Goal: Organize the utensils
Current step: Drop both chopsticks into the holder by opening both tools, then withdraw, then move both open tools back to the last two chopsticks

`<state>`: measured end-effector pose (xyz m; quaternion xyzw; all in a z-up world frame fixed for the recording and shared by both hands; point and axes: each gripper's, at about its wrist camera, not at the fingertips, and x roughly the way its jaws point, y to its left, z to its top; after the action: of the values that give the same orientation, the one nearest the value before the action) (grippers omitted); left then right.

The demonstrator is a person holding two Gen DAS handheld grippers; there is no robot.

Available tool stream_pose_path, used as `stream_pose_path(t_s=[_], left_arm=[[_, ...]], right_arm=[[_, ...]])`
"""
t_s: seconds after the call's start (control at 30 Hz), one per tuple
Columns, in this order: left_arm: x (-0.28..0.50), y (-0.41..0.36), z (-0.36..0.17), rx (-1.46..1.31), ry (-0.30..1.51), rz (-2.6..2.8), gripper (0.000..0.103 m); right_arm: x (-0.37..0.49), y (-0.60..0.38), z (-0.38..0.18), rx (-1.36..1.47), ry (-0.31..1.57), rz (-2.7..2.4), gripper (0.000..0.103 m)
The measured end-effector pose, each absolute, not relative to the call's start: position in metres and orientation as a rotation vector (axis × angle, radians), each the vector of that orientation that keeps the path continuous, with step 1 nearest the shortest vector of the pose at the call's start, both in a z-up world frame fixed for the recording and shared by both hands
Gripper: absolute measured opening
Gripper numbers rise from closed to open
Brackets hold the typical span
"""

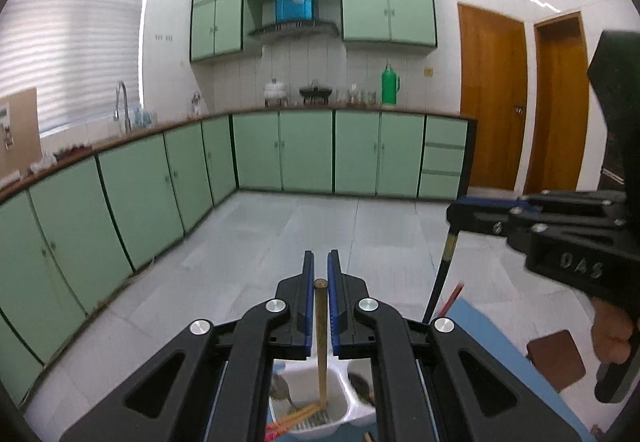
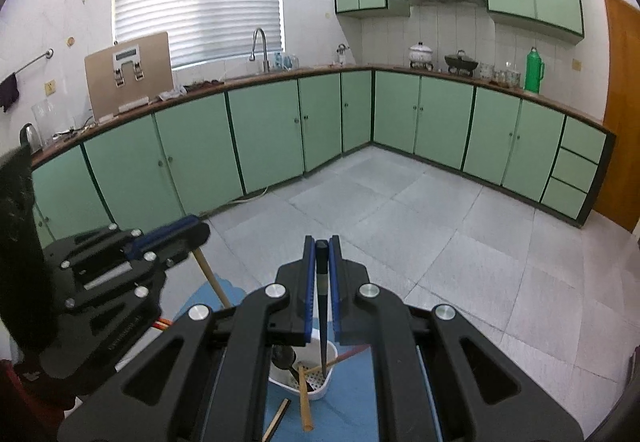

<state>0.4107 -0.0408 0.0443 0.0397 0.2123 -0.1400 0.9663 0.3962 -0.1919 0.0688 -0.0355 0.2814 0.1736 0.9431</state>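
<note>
My left gripper [image 1: 320,274] is shut on a light wooden chopstick [image 1: 321,342] that stands upright with its lower end in a white utensil holder [image 1: 340,408]. My right gripper [image 2: 321,258] is shut on a black chopstick [image 2: 322,322] that points down into the same white holder [image 2: 318,388]. The holder has spoons and red-orange chopsticks [image 1: 296,416] in it. The right gripper also shows in the left wrist view [image 1: 452,216], and the left gripper in the right wrist view [image 2: 200,236]. Two loose chopsticks [image 2: 306,402] lie against the holder on a blue mat [image 2: 348,402].
The blue mat [image 1: 492,346] covers the work surface. A brown square coaster [image 1: 556,358] lies at its right. Beyond is a grey tiled floor [image 2: 440,222] and green kitchen cabinets [image 2: 260,130] along the walls.
</note>
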Motion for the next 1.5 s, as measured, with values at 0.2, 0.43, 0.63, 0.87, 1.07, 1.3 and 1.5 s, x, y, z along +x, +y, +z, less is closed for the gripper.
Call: stream_pose_path(t_s=[0.2, 0.43, 0.63, 0.87, 1.07, 1.3, 1.5], left_arm=[[0.411, -0.036, 0.027, 0.072, 0.492, -0.282, 0.01], [0.368, -0.029, 0.055, 0.066, 0.407, -0.28, 0.044], [0.307, -0.028, 0.063, 0.076, 0.351, -0.276, 0.057], [0.251, -0.026, 0.026, 0.039, 0.404, -0.267, 0.063], [0.226, -0.023, -0.026, 0.036, 0.509, -0.251, 0.065], [0.21, -0.019, -0.079, 0.046, 0.619, -0.222, 0.066], [0.202, -0.012, -0.114, 0.059, 0.688, -0.188, 0.066]], right_arm=[[0.392, -0.193, 0.051, -0.07, 0.612, 0.339, 0.013], [0.349, -0.218, 0.084, -0.026, 0.476, 0.282, 0.066], [0.29, -0.24, 0.094, -0.021, 0.373, 0.245, 0.09], [0.235, -0.249, 0.058, -0.026, 0.394, 0.237, 0.096], [0.205, -0.245, 0.012, -0.005, 0.458, 0.215, 0.097], [0.19, -0.24, -0.048, 0.058, 0.575, 0.185, 0.097], [0.178, -0.231, -0.091, 0.065, 0.656, 0.17, 0.097]])
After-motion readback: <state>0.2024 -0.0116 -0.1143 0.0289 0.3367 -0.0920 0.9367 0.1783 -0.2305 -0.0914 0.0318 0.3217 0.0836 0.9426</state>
